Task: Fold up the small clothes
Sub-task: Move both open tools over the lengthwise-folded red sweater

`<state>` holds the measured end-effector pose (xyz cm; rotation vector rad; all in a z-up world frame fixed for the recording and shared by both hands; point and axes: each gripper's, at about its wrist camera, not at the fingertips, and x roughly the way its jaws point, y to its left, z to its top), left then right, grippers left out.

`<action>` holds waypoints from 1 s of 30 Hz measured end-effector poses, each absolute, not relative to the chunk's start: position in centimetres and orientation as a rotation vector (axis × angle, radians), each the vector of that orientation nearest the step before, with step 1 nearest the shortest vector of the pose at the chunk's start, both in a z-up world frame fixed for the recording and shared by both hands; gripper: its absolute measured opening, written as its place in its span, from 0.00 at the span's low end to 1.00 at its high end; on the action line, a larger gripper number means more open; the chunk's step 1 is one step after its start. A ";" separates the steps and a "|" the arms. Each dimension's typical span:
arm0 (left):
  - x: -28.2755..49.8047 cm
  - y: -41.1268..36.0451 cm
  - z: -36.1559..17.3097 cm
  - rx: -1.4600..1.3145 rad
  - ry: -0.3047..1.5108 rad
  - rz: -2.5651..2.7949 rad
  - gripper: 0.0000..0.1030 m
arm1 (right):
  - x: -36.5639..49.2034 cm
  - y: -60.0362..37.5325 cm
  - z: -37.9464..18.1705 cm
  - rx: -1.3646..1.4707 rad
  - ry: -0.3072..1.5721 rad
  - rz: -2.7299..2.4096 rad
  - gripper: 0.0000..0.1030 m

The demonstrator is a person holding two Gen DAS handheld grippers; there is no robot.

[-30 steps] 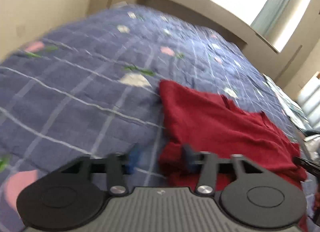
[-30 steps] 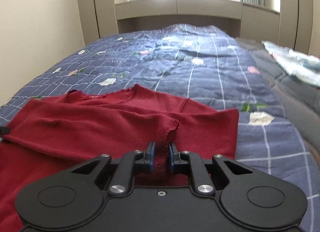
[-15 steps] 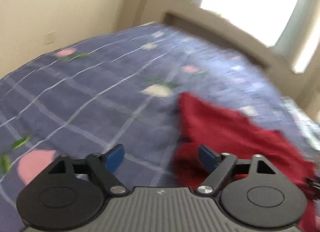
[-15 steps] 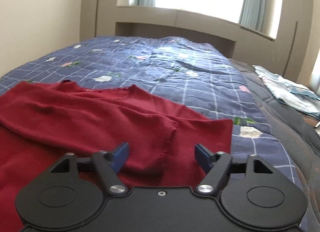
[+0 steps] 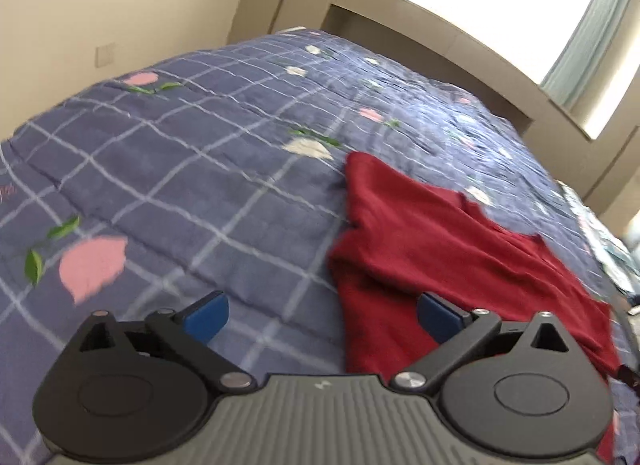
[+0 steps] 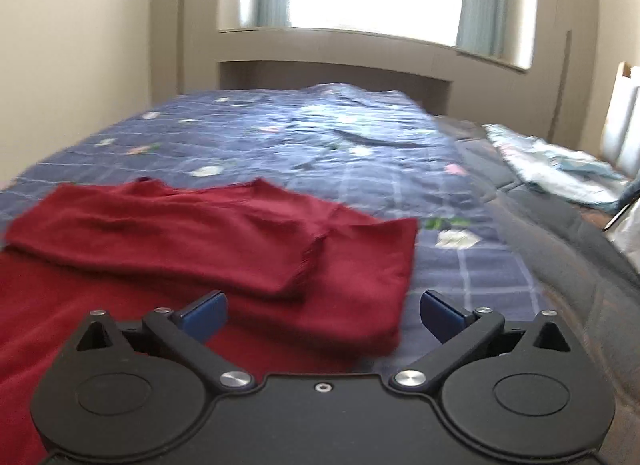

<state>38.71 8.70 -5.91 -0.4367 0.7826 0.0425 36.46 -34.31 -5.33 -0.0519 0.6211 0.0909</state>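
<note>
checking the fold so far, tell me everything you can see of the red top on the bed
The dark red knit top lies flat on the blue checked floral quilt, neckline toward the headboard. One sleeve is folded across the body, its frayed-looking cuff near the middle. The fabric looks soft and slightly rumpled. Neither open hand-held gripper touches it; only the quilt does.

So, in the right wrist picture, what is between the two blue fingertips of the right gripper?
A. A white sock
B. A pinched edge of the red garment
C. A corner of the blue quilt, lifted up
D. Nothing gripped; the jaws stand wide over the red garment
D: the right gripper has just been opening, its jaws stand wide apart, and the red garment lies flat on the quilt, not pressed by either pad.
</note>
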 end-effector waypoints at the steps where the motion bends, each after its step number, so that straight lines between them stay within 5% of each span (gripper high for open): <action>1: 37.9 8.5 -5.9 -0.432 0.791 0.025 0.99 | 35.6 -34.1 -5.2 -0.049 0.630 0.113 0.99; 18: 22.6 4.9 -5.3 -0.180 0.838 -0.137 1.00 | 16.3 -32.6 -5.3 0.049 0.743 0.112 0.99; 30: 18.3 3.1 -6.0 -0.058 0.890 -0.109 0.99 | 12.0 -31.4 -7.1 0.146 0.774 -0.006 0.99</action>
